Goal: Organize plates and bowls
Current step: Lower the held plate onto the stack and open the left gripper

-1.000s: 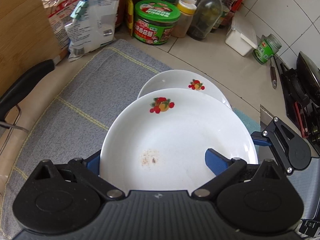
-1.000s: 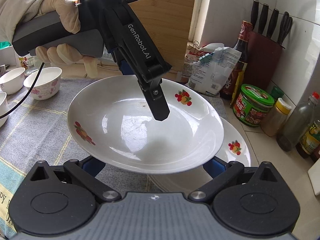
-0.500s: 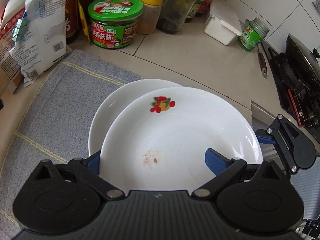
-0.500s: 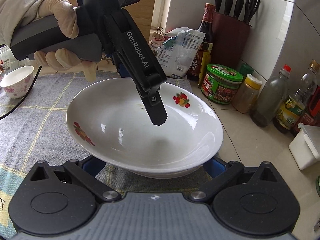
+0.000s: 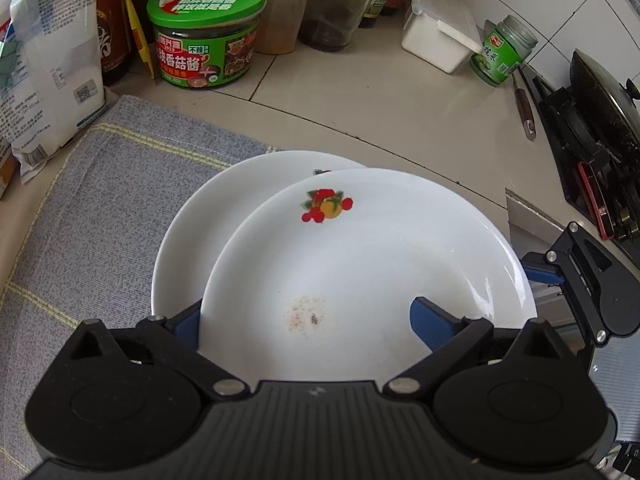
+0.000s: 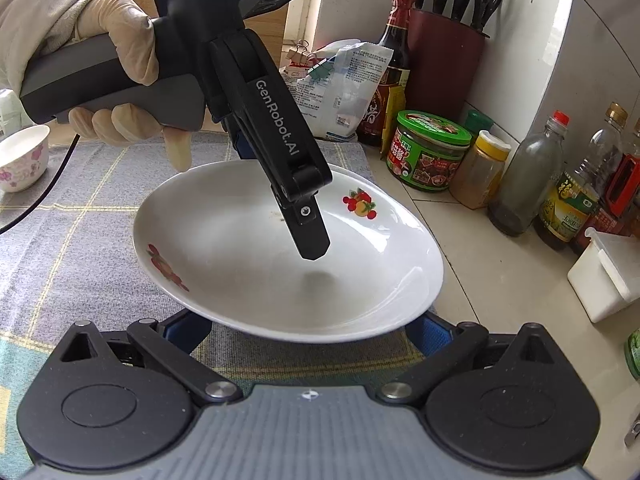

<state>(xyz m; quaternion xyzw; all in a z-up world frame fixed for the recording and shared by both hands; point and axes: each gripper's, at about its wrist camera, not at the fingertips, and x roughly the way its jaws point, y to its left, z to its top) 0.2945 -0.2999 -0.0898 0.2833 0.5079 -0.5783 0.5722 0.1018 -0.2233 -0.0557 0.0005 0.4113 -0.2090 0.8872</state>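
A white plate with a fruit print [image 5: 360, 248] is held over a second white plate [image 5: 224, 216] that lies on the grey cloth [image 5: 100, 200]. My left gripper [image 5: 308, 320] is shut on the held plate's near rim, one blue pad above and one below. In the right wrist view the same plate [image 6: 240, 264] fills the middle, and the left gripper's finger [image 6: 304, 224] reaches over its rim. My right gripper [image 6: 308, 332] sits under the plate's edge with its blue pads spread apart; whether it grips is unclear. A small flowered bowl [image 6: 20, 160] stands at far left.
A green-lidded jar [image 5: 206, 36], a spice shaker [image 5: 282, 4], bottles [image 5: 340, 4], a white box [image 5: 438, 36] and a small green jar [image 5: 502, 54] line the back. A white bag [image 5: 48, 80] stands at left. A stove with a pan [image 5: 600, 96] is at right. A knife block [image 6: 444, 60] stands by the wall.
The held plate has moved right and forward over the lower plate, toward the jars. The lower plate now shows at the held plate's left. Both grippers travelled with it.
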